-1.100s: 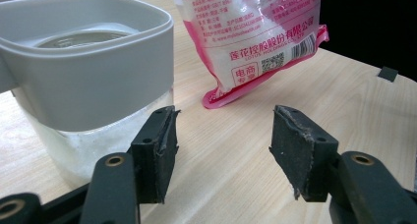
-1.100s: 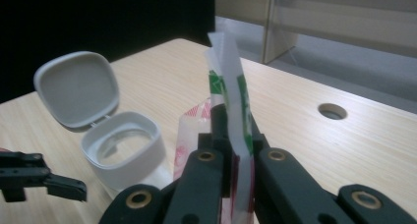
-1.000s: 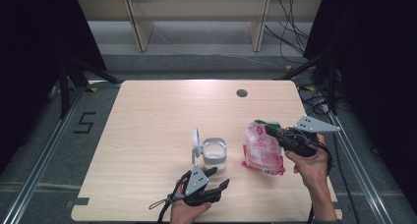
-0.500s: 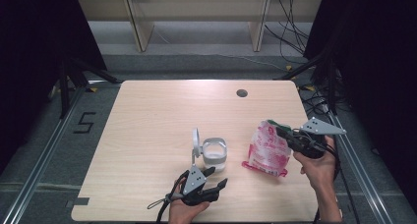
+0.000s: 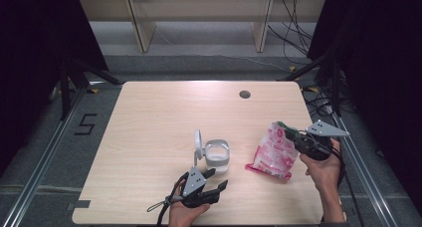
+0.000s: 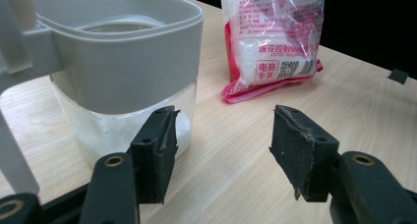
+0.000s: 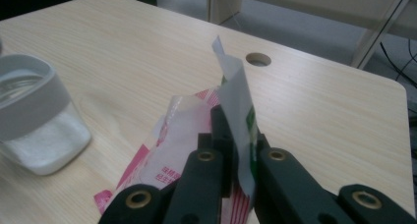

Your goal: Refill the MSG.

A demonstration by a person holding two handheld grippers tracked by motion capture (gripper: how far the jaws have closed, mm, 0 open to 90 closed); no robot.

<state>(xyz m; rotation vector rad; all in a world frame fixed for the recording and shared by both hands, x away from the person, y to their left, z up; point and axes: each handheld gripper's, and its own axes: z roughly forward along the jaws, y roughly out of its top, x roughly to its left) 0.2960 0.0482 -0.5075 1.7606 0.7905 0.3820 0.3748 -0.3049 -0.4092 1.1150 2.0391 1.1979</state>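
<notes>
A pink and white plastic bag stands on the table at the right, its bottom edge on the wood. My right gripper is shut on the bag's top edge, whose torn flap sticks up between the jaws. A clear jar with a grey rim holds white powder, and its lid is flipped up at its left. My left gripper rests low near the front edge, just in front of the jar. Its jaws are open with nothing between them, the jar close by the left jaw and the bag farther off.
The light wooden table has a round cable hole near its far edge. Wooden shelf legs and cables lie on the floor beyond. Black stands flank the table. A floor mark "5" sits at the left.
My right gripper has carried the bag's top to the right and slightly down, so the bag now leans more toward the right edge. The left gripper and jar have stayed put.
</notes>
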